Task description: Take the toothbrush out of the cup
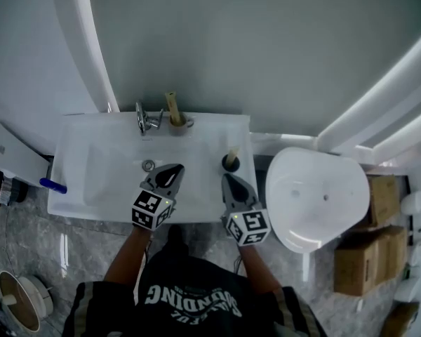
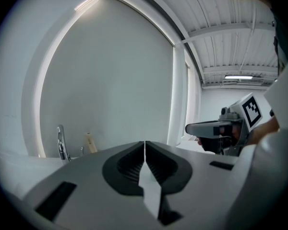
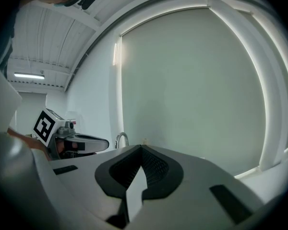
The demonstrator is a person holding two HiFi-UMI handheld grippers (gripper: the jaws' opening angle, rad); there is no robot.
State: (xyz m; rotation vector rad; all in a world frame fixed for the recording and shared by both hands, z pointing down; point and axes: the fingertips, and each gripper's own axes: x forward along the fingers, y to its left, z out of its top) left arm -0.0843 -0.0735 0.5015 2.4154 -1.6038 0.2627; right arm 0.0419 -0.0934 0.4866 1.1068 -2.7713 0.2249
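We list:
- Left claw [image 1: 174, 168]: jaws pressed together, nothing held, over the white sink [image 1: 98, 181].
- Right claw [image 1: 226, 179]: likewise closed and empty, near the sink's front right.
- Toothbrush [image 1: 172, 105]: stands tilted in its cup [image 1: 180, 123] on the sink's back rim, just beside the tap [image 1: 146, 120], apart from both claws.

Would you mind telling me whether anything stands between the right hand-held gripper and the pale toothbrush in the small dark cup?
Nothing visible does. The right hand-held gripper, jaws shut, sits just short of the small dark cup on the white sink, with only bare rim between. The pale toothbrush stands clear above the cup.
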